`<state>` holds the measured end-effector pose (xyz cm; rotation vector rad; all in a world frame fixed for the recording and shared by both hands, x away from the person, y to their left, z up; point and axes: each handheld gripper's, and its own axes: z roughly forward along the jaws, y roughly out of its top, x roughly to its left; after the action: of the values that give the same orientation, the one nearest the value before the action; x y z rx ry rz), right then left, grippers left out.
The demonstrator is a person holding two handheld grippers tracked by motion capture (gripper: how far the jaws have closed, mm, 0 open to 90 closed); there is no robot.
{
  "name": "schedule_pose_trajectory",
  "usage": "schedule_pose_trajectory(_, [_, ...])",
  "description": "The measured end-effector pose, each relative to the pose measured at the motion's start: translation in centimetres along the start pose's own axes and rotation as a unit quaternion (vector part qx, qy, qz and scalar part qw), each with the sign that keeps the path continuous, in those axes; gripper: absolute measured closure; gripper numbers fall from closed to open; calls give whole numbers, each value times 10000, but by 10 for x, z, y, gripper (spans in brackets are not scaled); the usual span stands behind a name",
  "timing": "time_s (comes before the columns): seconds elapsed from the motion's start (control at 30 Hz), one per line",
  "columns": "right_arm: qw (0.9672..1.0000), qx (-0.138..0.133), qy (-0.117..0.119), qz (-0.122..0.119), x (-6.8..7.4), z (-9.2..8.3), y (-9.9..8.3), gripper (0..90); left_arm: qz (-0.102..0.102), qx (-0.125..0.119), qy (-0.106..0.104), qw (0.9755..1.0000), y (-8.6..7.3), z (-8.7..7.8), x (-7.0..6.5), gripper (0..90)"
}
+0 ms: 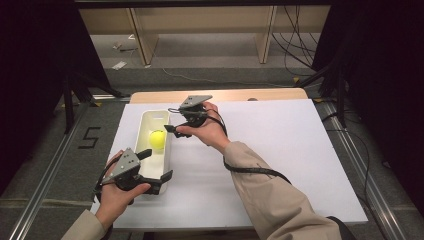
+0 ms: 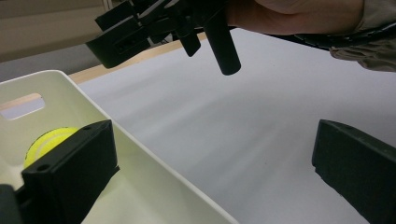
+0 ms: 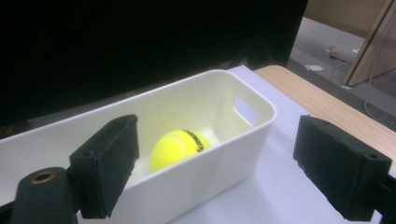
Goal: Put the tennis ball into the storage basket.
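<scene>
I see first the white sheet [image 1: 280, 160] that covers the table [image 1: 220, 95]; only a wooden strip of the table shows at the far edge. On the left part of the sheet stands the long white bin [image 1: 146, 120], with its length running away from me and a handle slot in its far end wall.

My right gripper [image 1: 172, 130] is held in the air just beside the right wall of the bin, near its far half, and points toward it. In the right gripper view its jaws stand apart and nothing is between them; through the gap I look at the bin [image 3: 243, 116] and what lies inside.

My left gripper [image 1: 156, 172] is at the near end of the bin. Its jaws are wide apart, one inside the bin and one outside on the right, and I cannot tell if they touch the wall.

The yellow tennis ball [image 1: 157, 139] lies on the bin floor, about in the middle, free from both grippers. In the left gripper view one jaw partly hides the ball [image 2: 46, 140].
</scene>
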<state>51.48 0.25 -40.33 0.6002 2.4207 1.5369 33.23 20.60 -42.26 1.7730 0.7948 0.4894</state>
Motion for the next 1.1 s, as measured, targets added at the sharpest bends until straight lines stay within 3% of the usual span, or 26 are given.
schedule_pose_trajectory(1.1, [9991, 2, -376, 170, -25, -56, -33, 152, -8, 0, 5, 10000, 0, 0, 0, 0])
